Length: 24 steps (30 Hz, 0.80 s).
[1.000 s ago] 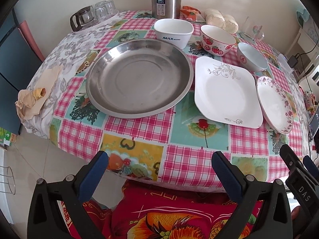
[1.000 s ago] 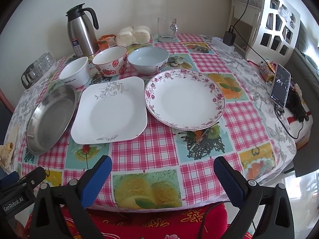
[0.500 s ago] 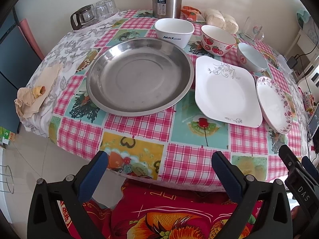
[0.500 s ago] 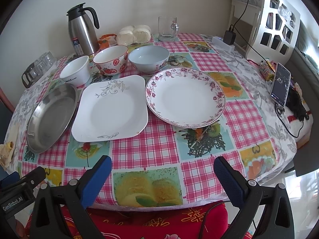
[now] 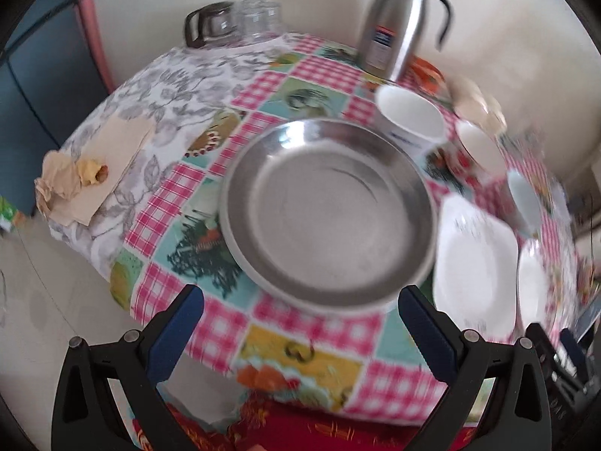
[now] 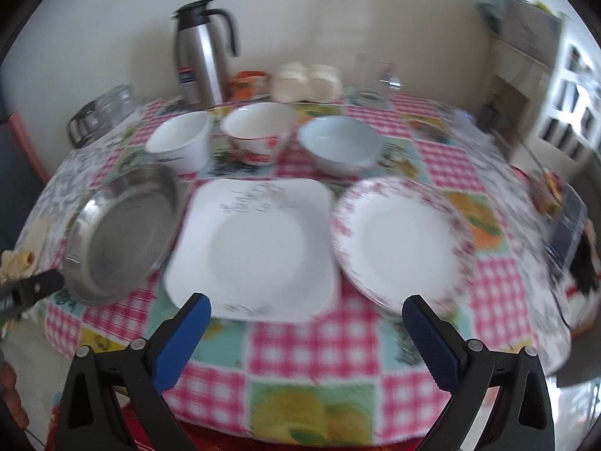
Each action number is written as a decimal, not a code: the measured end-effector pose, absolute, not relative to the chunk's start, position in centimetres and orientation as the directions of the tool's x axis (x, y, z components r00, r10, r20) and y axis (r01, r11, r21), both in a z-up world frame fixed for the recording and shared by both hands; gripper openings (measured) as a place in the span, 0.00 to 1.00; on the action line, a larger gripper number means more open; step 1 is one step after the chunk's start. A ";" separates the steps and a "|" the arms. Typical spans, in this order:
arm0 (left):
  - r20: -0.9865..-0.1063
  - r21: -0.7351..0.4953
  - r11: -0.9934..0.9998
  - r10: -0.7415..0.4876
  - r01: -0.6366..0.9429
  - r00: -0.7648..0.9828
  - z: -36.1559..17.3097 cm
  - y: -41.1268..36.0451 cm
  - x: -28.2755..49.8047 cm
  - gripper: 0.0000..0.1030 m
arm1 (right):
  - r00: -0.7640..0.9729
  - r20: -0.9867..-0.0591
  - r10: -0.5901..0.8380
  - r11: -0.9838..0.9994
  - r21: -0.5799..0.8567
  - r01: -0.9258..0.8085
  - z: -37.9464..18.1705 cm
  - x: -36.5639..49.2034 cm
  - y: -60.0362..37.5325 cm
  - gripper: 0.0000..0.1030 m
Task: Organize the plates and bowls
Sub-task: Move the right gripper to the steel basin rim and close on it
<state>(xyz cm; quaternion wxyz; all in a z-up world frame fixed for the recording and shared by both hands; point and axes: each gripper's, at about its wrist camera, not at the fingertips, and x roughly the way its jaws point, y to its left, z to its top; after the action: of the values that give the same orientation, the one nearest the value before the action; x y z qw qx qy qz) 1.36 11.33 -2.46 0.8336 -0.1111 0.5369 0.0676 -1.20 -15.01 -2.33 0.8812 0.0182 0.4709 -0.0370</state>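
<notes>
A round steel dish (image 5: 326,210) (image 6: 120,233) lies at the table's left. Right of it come a square white plate (image 6: 255,244) (image 5: 473,259) and a round flower-rimmed plate (image 6: 402,240) (image 5: 533,285). Behind them stand a white bowl (image 6: 180,143) (image 5: 411,116), a strawberry-patterned bowl (image 6: 259,131) (image 5: 480,146) and a pale blue bowl (image 6: 338,143) (image 5: 524,195). My left gripper (image 5: 300,323) is open just before the steel dish's near rim. My right gripper (image 6: 306,327) is open over the table's front edge, before the two plates. Neither holds anything.
A steel thermos jug (image 6: 203,64) (image 5: 394,22), glasses on a tray (image 5: 240,22), buns (image 6: 304,79) and a glass mug (image 6: 375,75) line the back. Crumpled paper (image 5: 71,184) lies at the left edge. A phone (image 6: 567,225) rests at the right edge. A red cushion (image 5: 285,428) sits below.
Both grippers have moved forward towards the table, and both views are blurred by motion. The left one has also swung left, in front of the steel dish. Nothing on the table has moved.
</notes>
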 end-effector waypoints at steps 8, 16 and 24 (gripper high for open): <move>-0.880 -0.242 0.932 -0.094 -0.270 0.465 -4.3 15.6 4.2 1.00 | 0.549 -0.827 0.120 0.992 0.122 -0.034 -3.9 4.1 -10.6 1.00; -0.895 -0.254 0.915 -0.099 -0.315 0.434 -7.2 17.4 6.9 1.00 | 0.498 -0.841 0.211 0.976 0.207 -0.063 -6.6 7.8 -8.0 0.80; -0.944 -0.206 0.880 -0.064 -0.429 0.323 -9.7 18.5 9.0 0.97 | 0.439 -0.856 0.272 0.959 0.279 -0.051 -8.9 10.5 -7.0 0.52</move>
<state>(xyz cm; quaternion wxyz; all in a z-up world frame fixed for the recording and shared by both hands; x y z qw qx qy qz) 9.02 18.54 -9.73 0.7839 -0.2162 0.5703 0.1162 10.50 -6.98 -8.89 0.8415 0.1061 0.5209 0.0960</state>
